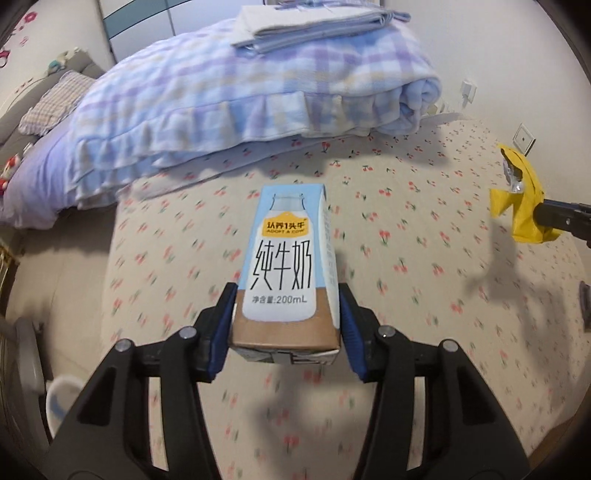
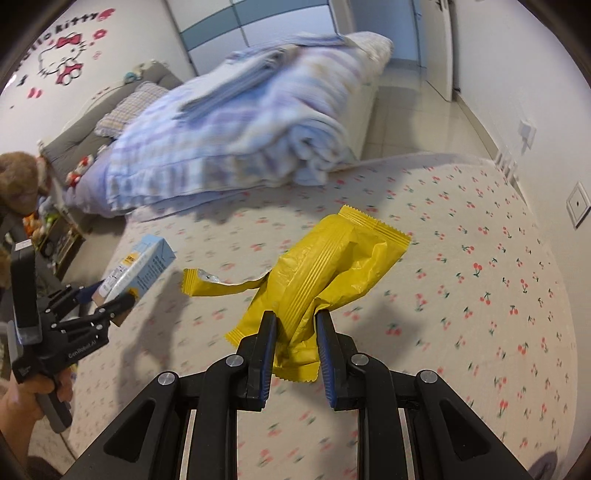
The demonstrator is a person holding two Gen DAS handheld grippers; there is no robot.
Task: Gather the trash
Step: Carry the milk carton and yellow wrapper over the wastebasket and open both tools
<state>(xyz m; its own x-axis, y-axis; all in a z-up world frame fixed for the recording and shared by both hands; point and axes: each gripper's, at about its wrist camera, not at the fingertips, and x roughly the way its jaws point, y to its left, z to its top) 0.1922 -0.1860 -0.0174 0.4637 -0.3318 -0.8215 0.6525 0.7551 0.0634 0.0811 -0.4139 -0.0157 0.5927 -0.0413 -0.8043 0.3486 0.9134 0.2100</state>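
Observation:
My left gripper (image 1: pixel 286 314) is shut on a blue and brown 200 mL milk carton (image 1: pixel 288 269) and holds it upright above the cherry-print bed sheet (image 1: pixel 406 258). My right gripper (image 2: pixel 295 325) is shut on a torn yellow snack wrapper (image 2: pixel 325 269), lifted above the sheet. The wrapper also shows at the right edge of the left wrist view (image 1: pixel 524 206). The left gripper with the carton (image 2: pixel 140 269) shows at the left of the right wrist view.
A folded blue plaid quilt (image 1: pixel 240 107) with folded sheets (image 1: pixel 314 26) on top lies at the back of the bed. A grey sofa with a checked cushion (image 2: pixel 125 110) and plush toys (image 2: pixel 18 181) stand left. A white container rim (image 1: pixel 62 402) shows bottom left.

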